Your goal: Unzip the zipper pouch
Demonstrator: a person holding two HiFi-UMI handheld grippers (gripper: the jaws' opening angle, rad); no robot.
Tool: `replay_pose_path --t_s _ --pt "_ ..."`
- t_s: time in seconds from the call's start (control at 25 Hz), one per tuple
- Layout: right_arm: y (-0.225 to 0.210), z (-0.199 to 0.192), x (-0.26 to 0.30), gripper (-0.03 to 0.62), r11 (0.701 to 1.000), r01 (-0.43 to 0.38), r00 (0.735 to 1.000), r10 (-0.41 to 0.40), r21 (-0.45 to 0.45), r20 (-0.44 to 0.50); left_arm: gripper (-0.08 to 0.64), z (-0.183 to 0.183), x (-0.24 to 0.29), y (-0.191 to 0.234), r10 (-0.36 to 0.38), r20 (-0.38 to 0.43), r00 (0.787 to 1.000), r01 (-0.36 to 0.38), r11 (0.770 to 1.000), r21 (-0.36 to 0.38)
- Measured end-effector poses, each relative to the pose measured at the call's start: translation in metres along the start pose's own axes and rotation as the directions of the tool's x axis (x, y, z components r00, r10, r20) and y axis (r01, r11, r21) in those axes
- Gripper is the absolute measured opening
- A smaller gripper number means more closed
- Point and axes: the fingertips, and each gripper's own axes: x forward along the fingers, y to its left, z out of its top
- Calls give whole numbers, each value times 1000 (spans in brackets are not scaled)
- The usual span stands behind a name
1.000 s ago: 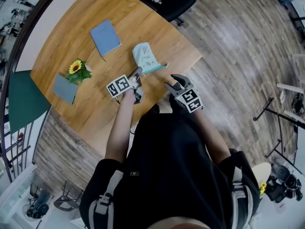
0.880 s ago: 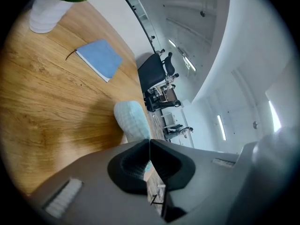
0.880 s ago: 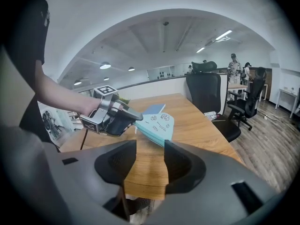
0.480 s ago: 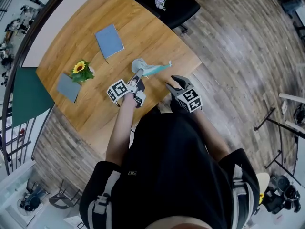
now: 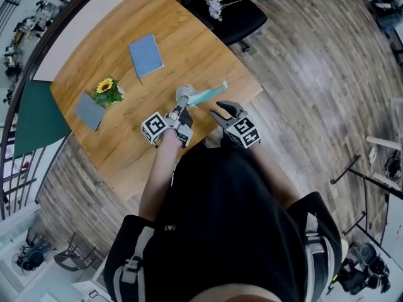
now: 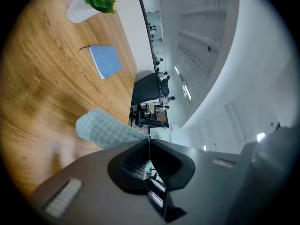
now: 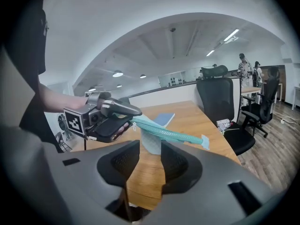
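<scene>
Well off at the left of the bench (image 5: 126,150) sit a sunflower pot (image 5: 107,91) and a blue notebook (image 5: 145,55), out of the work's way. Next, the left tool (image 5: 181,103) is clamped tight on one end of the zipper pouch (image 5: 204,94), holding it up off the wood with the zipper line stretched sideways, likely as an anchor. Rightmost, the right tool (image 5: 221,111) has just been narrowing its jaws. It is half-wide with nothing between them, and faces the pouch, presumably to take the pull.
</scene>
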Motion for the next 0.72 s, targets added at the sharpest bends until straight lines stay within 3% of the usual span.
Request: replay_pose_path --t_s 0.2,0.6,0.72 --pt "6 3 2 126 996 -70 998 69 -55 -11 9 0 1 -13 -25 70 997 28 999 -44" --pt "22 42 7 100 972 -179 982 187 -152 38 9 -9 4 -37 -69 132 989 79 994 -69" --pt "27 45 7 73 962 -209 976 217 -175 28 8 -10 5 -44 -94 147 985 102 994 -48"
